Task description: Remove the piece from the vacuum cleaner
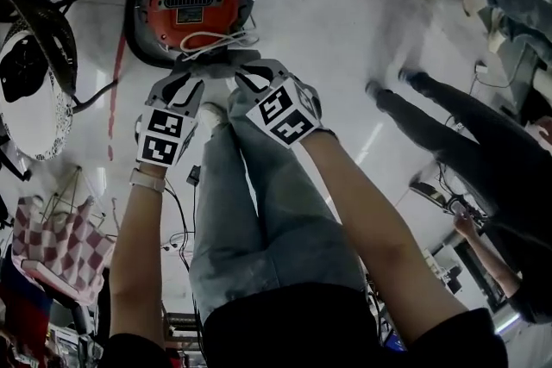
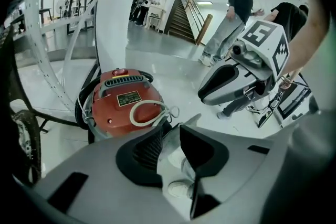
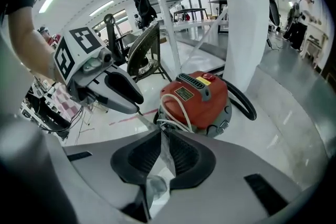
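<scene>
I have both grippers held close together, low over the floor (image 1: 345, 30), side by side and aimed at the near edge of the vacuum cleaner (image 1: 198, 0), because that is where I expect to start work. The vacuum cleaner is a red canister standing on the floor just beyond the jaw tips. Its label and grille face up, and a white cord (image 2: 147, 113) is looped loosely over the side nearest me. A black hose (image 3: 244, 102) curves out from its far side. Neither gripper touches the machine. The left gripper (image 2: 170, 128) has its jaws parted a little with nothing between them; through the gap I see only my own trouser leg and a shoe (image 2: 181, 189) below. That parting suits it to close on something slim, such as the cord or a fitting. The right gripper (image 3: 160, 132) has its jaws brought together at the tips and grips nothing, so I judge it is placed to steady or press on the canister rather than to take hold. I cannot tell from here which part is meant to come off. The hose joint and whatever lies under the cord look the likeliest, and the cord may get in the way of a clean grip.
</scene>
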Demonstrator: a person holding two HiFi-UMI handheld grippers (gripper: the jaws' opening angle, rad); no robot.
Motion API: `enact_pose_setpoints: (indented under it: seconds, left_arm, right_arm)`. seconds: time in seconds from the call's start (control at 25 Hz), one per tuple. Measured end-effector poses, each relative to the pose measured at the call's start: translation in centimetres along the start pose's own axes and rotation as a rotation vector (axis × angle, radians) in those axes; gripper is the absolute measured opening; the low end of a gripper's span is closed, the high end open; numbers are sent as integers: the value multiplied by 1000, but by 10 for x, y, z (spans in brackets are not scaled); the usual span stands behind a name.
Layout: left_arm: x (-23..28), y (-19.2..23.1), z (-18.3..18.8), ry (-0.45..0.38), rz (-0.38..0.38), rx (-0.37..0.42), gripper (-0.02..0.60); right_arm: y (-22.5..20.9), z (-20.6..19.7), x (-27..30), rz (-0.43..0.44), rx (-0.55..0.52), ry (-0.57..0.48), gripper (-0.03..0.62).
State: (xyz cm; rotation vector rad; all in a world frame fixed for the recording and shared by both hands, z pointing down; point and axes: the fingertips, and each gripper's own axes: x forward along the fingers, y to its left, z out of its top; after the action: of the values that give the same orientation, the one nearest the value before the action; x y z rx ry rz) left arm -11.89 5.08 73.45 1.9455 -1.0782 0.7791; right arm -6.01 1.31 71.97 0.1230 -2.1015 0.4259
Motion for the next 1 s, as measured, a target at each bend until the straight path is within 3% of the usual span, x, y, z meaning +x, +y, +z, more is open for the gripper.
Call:
enact_pose_setpoints:
  seconds: [0.56,0.84,1.0]
  left_arm:
    - [79,33,-44,98,24,47,109]
    - [101,35,-61,148,5,108,109]
    - [108,30,-62,163,-48,141,102]
  right_arm:
    - [-16,-44,88,53,-80,72,66]
    - [-19,-53,100,73,-70,87,66]
    - [-20,-55,104,81,-96,98,64]
